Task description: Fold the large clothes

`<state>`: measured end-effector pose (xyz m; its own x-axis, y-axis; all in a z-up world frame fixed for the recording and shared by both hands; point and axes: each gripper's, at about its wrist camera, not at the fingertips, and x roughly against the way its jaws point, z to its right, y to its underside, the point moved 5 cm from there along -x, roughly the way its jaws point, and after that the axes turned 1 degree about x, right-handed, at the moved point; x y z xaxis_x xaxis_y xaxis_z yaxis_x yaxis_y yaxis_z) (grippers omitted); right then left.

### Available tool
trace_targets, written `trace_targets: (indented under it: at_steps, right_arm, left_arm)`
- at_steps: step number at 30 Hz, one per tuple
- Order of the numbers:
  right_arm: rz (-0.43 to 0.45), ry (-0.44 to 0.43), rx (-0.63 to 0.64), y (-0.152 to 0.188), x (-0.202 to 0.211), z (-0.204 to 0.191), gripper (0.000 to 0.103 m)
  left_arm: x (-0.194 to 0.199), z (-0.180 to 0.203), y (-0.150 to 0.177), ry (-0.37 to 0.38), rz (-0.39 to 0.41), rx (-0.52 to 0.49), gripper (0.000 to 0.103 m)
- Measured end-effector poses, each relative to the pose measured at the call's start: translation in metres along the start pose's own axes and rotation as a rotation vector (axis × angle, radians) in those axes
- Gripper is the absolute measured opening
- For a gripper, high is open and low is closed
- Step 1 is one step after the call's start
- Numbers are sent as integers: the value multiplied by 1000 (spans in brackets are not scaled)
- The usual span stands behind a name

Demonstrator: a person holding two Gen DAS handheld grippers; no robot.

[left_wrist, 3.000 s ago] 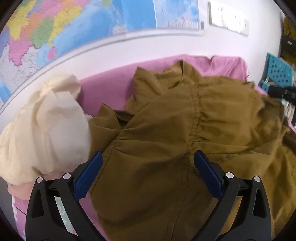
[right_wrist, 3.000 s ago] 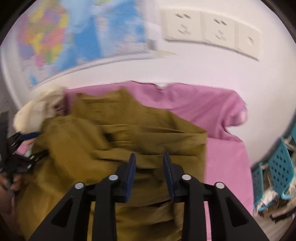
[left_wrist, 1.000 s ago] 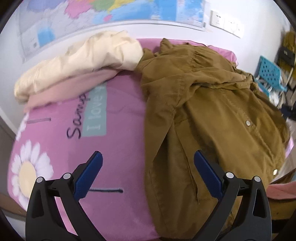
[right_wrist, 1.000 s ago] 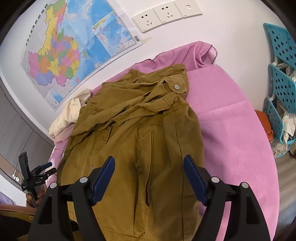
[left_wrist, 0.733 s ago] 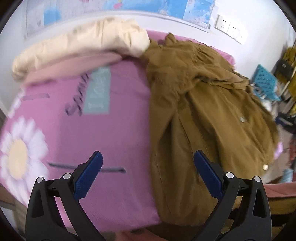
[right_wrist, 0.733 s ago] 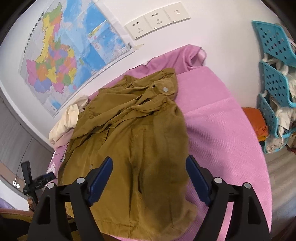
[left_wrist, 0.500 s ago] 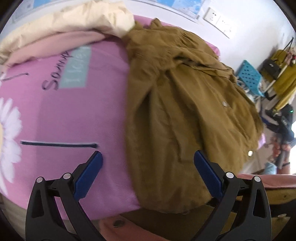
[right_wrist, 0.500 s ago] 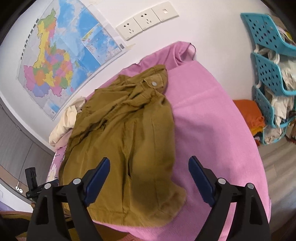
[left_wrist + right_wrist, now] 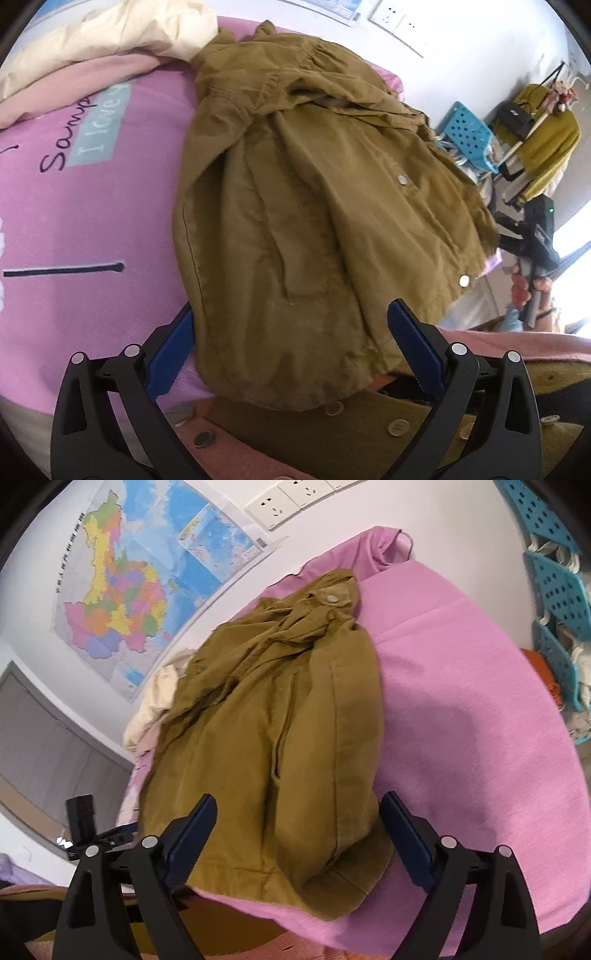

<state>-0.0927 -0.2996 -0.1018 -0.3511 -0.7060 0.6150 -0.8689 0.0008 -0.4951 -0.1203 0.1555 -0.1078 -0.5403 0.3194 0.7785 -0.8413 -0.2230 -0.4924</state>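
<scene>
An olive-brown jacket (image 9: 314,192) lies crumpled on a pink sheet (image 9: 92,206), its hem reaching the near edge; it also shows in the right wrist view (image 9: 273,716). My left gripper (image 9: 291,339) is open and empty, held just above the jacket's near hem. My right gripper (image 9: 299,823) is open and empty, its fingers straddling the hem at the near edge. The left gripper shows small at the far left of the right wrist view (image 9: 92,834).
A cream garment (image 9: 110,33) over a pale pink one (image 9: 74,85) is piled at the far left. Teal plastic baskets (image 9: 554,579) stand right of the bed. A map (image 9: 140,583) and wall sockets (image 9: 291,498) are on the wall behind.
The right gripper opened after 3 s ago. Both grippers drew back from the jacket toward the near edge of the bed. The jacket now lies spread lengthwise.
</scene>
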Motion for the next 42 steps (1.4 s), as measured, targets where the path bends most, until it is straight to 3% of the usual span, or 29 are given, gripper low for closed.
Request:
trace_targets:
  at_steps: [2,7,15,17,19,20,21,23,24,28,33,36,39,41,42]
  right_arm:
    - [1,-41,0,2,3,-2,88]
    - [46,105,-40,-2,14,18,88]
    - [-11,90,64,9,-6,-1,87]
    - [-17,81,75,9,-12,-4,74]
    - [-37,49,51,9,-16,-3,20]
    - [-36,52,48,9,-17,-3,13]
    - [-29,48,58,9,-16,-5,13]
    - [8,0,71,7,-5,-16,10]
    - [28,-22,90,6,1,-23,8]
    - [112,-92,155,5,35,-58,7]
    - [107,-182,258,28,53,-99,7]
    - [65,-161,224,36,46,-85,7]
    - [-22,-58,185,48,28,-53,11]
    - [-73,-6,159,53,19,-36,25]
    - [-89,24,156,52,18,-29,36]
  left_arm:
    - [1,5,2,37,2,-3,98]
    - [-2,11,2,81,-7,-18,98]
    - [-12,25,6,15,-53,-128,98]
    - [-12,24,4,10,-51,-120,98]
    - [-10,21,0,-17,-29,-98,84]
    - [-6,20,-3,-36,-13,-90,62]
    - [-4,17,-5,-43,-5,-76,40]
    - [4,8,-11,-47,19,-35,15]
    - [10,3,-15,-43,31,-12,7]
    - [34,-4,-27,-20,93,11,6]
    - [60,-8,-45,-60,168,13,7]
    - [63,-20,-51,-51,162,50,7]
    - [59,-25,-49,-94,150,39,10]
    - [52,-27,-45,-158,122,26,14]
    - [49,-30,-44,-191,108,16,14]
